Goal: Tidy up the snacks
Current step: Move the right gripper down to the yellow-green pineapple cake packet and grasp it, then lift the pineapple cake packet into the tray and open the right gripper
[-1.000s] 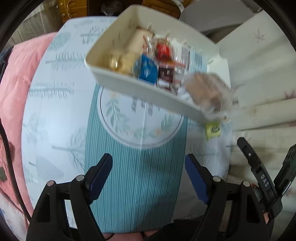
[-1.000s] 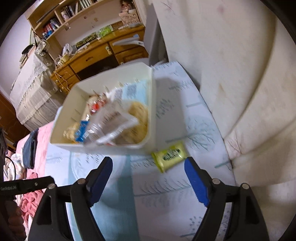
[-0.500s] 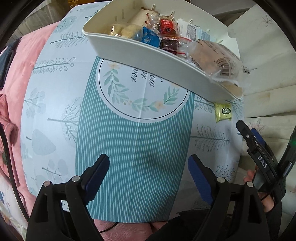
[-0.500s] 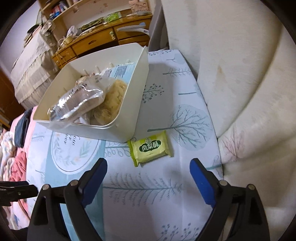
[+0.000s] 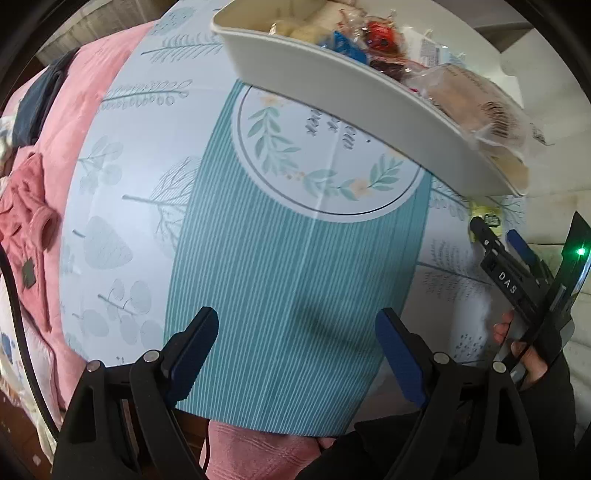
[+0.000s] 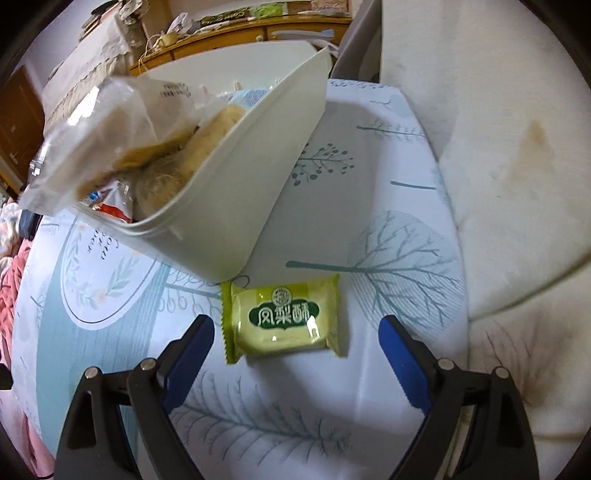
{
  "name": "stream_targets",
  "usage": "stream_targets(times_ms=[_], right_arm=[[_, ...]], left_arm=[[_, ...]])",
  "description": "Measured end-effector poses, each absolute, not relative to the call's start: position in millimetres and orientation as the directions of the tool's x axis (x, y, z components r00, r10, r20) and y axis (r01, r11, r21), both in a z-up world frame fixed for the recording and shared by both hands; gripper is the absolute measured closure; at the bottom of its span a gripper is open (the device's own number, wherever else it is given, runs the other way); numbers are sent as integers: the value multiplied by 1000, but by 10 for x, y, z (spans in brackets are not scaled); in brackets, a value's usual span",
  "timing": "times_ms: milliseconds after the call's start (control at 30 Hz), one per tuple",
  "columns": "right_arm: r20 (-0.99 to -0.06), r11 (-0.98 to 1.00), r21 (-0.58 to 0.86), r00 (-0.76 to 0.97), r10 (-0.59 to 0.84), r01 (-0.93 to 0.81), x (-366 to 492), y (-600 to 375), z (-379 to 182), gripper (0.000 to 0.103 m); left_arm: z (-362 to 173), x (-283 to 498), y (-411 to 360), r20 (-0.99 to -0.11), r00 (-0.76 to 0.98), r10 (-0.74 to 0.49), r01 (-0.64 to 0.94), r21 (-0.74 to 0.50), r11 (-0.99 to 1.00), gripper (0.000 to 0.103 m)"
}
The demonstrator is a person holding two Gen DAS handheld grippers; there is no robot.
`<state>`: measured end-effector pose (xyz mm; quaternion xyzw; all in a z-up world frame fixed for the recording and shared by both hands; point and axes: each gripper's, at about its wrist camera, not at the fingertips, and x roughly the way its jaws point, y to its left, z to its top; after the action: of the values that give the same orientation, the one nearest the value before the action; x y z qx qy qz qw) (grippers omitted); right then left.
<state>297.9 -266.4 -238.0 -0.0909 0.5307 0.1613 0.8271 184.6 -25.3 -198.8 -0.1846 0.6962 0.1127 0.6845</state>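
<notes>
A white bin full of wrapped snacks stands on the table, with a clear bag of pastry poking over its right end. A yellow-green snack packet lies flat on the tablecloth just beside the bin's corner. My right gripper hangs open low over it; the packet sits between the blue pads, which stand clear of it on both sides. From the left wrist view, the right gripper partly hides the packet. My left gripper is open and holds nothing above the teal striped cloth.
A pink blanket with clothes lies left of the table. Cream sofa cushions rise close along the table's right edge. A wooden cabinet stands behind the bin. A person's hand holds the right gripper.
My right gripper has come down over the yellow-green packet, which now lies between its fingers, and its jaws have widened. My left gripper has shifted a little, so the bin sits higher in its view.
</notes>
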Motion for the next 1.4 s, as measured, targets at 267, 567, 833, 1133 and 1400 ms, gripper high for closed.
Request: stream_targets(times_ms=[267,567,833,1133,1400], right_arm=[[-909,910,1,379,174,-415,3072,-2578,-2478,13],[-901,906,-22,402,165,-422,2981,-2559,-2437,41],[-921,920,25,349,173,-391,2847,-2577,-2378,49],[-949,911,85,247,198,-404,2365,-2250,-2333,49],[-915,855,142,263,305,-499,2140,-1598,-1951,49]], left_arm=[[-2012,1786,-181,-996,-24,-85,-453,-65,889,17],[-2063,1761,-197,-995,-39,-93,-451,-66,890,17],[-2064,1724,-163,-994,-32,-101,-445,-77,892,17],[-2055,1652,77,-994,-25,-105,-423,-85,902,17],[-2080,1453,573,-994,-27,-105,-453,-81,888,17]])
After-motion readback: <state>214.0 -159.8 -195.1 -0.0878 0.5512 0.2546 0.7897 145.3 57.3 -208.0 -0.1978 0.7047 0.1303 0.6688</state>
